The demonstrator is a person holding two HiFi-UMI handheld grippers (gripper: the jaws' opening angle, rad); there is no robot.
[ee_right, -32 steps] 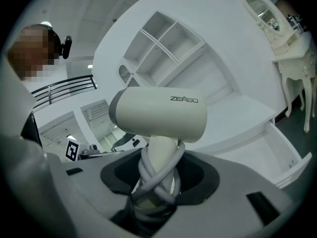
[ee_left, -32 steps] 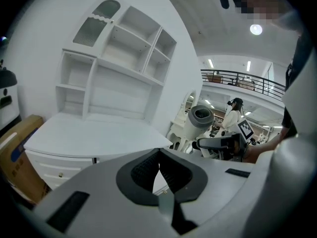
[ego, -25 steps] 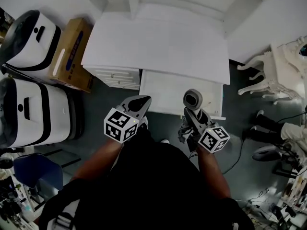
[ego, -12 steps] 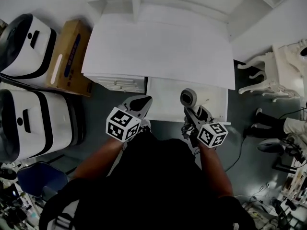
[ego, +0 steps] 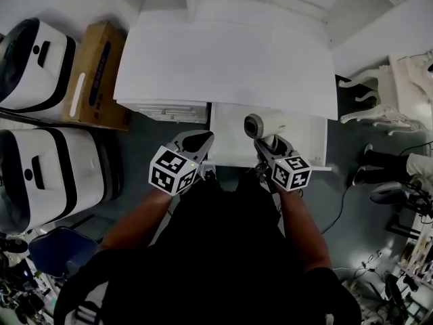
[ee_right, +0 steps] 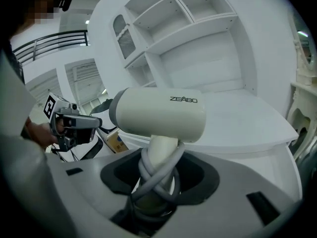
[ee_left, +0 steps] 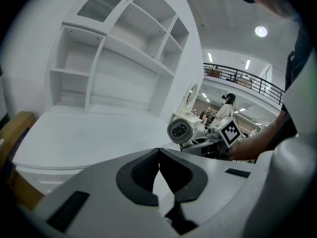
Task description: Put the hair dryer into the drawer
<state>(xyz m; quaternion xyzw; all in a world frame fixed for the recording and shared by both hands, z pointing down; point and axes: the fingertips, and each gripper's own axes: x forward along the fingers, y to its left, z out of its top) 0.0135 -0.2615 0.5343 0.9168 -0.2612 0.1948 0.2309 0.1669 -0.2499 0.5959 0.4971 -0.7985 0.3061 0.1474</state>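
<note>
**Head view, centre.** We hold the white, barrel-bodied plastic hair dryer (ego: 260, 124) above the open white drawer (ego: 233, 144). The drawer juts out below the front edge of the white table (ego: 223, 59).

**Right gripper** (ego: 266, 143). It is clenched on the dryer's handle, around which the grey cord (ee_right: 158, 175) is wound. The barrel sits crosswise above the jaws.

**Left gripper** (ego: 193, 141). It hangs at centre-left of the frame, beside the drawer's near corner, with its jaws closed together on nothing.

**The step in hand, in our judgement.**
- We should lower the dryer clear of the table's overhang until it rests on the drawer floor.
- We should lay it on its side so that the drawer can later close.
- Only then should we loosen the grip, with the cord kept inside the rim.
- The idle gripper is best held away from the drawer front.
</note>
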